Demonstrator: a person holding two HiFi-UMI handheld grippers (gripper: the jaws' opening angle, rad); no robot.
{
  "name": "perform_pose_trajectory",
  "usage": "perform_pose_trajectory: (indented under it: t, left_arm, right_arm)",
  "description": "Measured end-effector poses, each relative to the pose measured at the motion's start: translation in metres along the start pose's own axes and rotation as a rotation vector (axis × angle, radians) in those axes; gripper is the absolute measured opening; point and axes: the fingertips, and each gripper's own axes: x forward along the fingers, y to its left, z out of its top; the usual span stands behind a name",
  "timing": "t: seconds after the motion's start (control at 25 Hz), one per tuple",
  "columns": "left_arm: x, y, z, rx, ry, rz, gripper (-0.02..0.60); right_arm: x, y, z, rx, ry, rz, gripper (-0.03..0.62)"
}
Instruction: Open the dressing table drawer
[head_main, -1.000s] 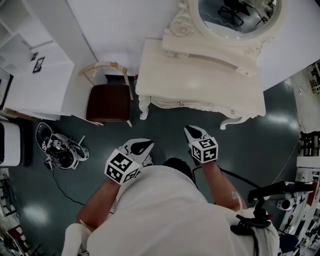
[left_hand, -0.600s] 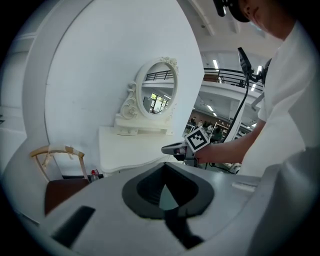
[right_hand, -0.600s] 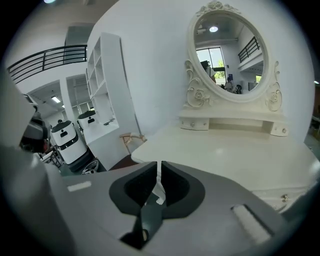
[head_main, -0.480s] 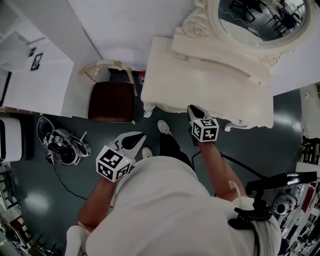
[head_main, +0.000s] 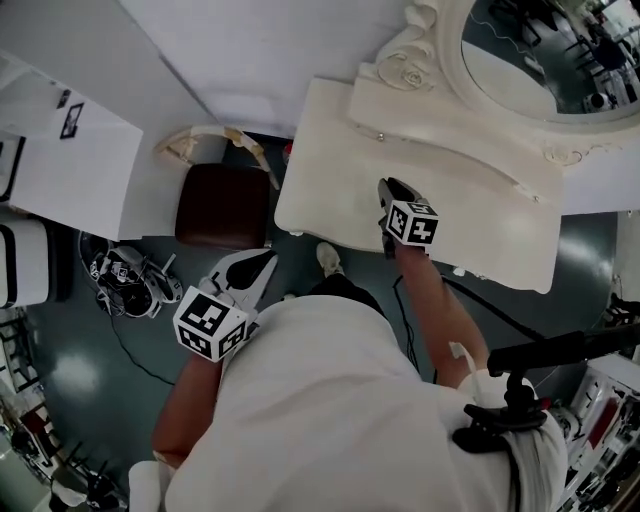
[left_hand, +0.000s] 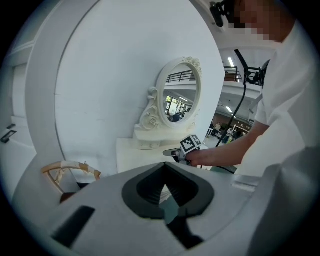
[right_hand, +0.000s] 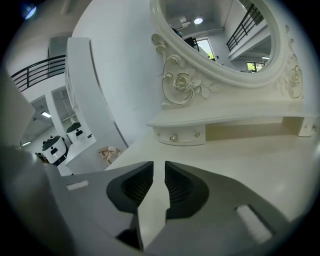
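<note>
Jaws on the right gripper (right_hand: 159, 169) are parting, empty, facing the shut drawer (right_hand: 180, 136); the left gripper (left_hand: 163, 170) is resting with its own together.

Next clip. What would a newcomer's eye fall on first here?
The ornate cream dressing table with its carved oval mirror fills the top right of the head view. The right gripper hovers over its top, fingers just opened with nothing between them, facing a small two-knob drawer under the mirror. The left gripper hangs back above the dark floor.
</note>
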Motion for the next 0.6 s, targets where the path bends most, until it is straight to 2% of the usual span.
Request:
perform_pose_trajectory:
  t: [0.2,0.6]
  left_arm:
    - [0.019,0.013,0.019,-0.006,0.002,0.044,0.003]
    - [0.04,0.043,0.036,-0.045,0.016,0.12,0.003]
  right_arm:
    - [0.041,-0.023,0.019,0.035,0.009,0.013,0.082]
    - [0.096,-0.042,0.041,0.103,0.028,0.038,0.149]
